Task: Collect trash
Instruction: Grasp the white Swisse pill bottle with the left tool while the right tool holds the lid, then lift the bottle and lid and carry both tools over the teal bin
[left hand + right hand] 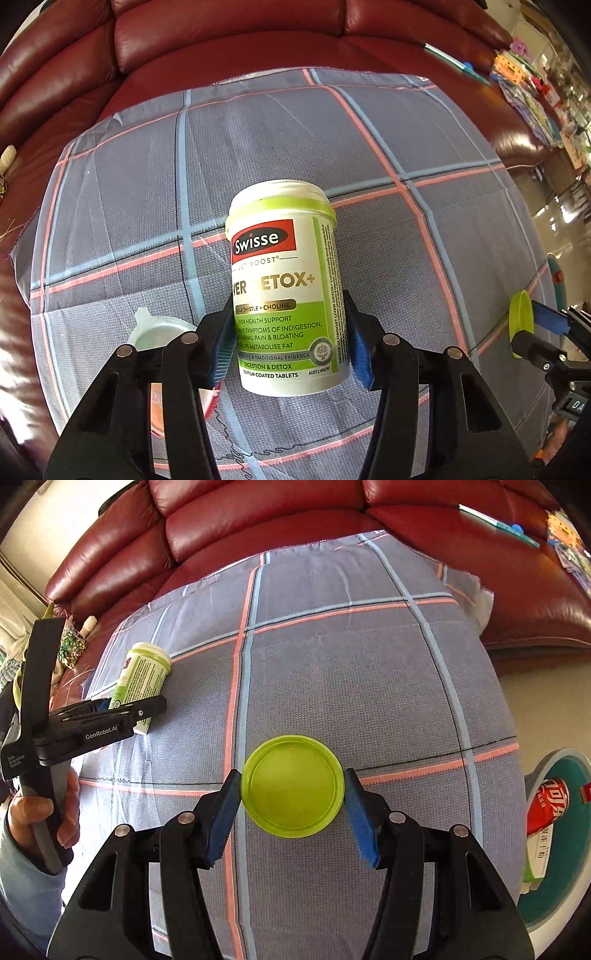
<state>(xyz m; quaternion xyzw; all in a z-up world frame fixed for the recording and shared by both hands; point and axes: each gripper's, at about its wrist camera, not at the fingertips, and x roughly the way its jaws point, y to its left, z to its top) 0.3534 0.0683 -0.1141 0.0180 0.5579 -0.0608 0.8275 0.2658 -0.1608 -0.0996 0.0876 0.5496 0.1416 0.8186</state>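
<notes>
left claw [291, 343] clamped on bottle [286, 291] | right claw [291, 808] clamped on lid [292, 785] | keep both grips firm — carry to bin [554, 834], release over opening

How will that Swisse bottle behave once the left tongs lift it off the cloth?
The Swisse bottle looks like rigid plastic, so it should hold shape under the left tongs. Its glossy label may slip against the pads. Its neck shows no lid and the right tongs hold a green cap, so it is probably light; tilting could spill any contents.

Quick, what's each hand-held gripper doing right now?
Left hand-held gripper: closed on the Swisse bottle.
Right hand-held gripper: holding the green lid.
</notes>
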